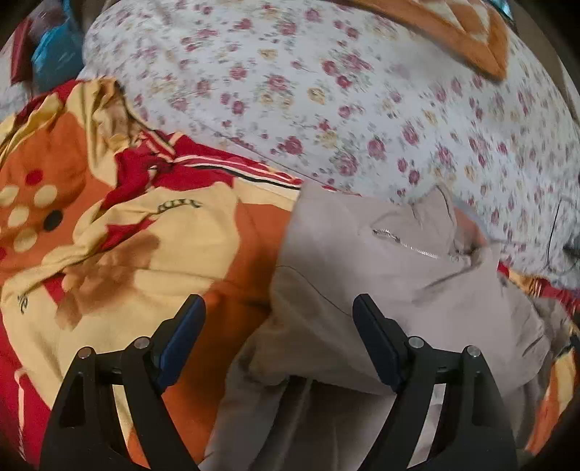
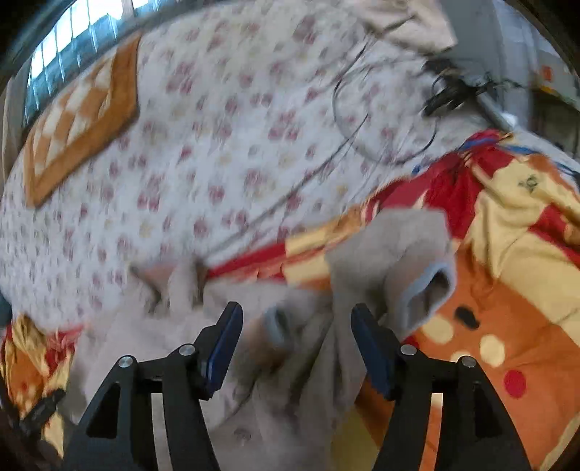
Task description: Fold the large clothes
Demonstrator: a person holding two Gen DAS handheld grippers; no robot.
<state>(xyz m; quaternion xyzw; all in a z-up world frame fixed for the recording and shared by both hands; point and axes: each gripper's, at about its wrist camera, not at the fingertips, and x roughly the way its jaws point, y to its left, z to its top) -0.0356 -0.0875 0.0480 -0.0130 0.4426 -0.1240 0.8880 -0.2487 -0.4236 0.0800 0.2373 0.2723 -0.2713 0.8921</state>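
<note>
A large beige-grey garment (image 1: pixel 380 261) with a short zip (image 1: pixel 406 242) lies crumpled on a colourful blanket. My left gripper (image 1: pixel 279 302) hovers open over the garment's left edge, one finger above the blanket and the other above the cloth, with nothing pinched. In the right wrist view the same garment (image 2: pixel 384 246) is bunched up, a sleeve cuff with pale blue trim (image 2: pixel 431 286) sticking up on the right. My right gripper (image 2: pixel 297 309) stands open just above a fold of it. The cloth lies between and below the pads, which do not press on it. This view is blurred.
An orange, red and yellow blanket (image 1: pixel 145 235) covers the near part of the bed. Beyond it lies a white floral sheet (image 1: pixel 326 90) with an orange checked cloth (image 1: pixel 464 32) at the far side. Dark cables (image 2: pixel 380 108) loop over the sheet. A window (image 2: pixel 72 32) is behind.
</note>
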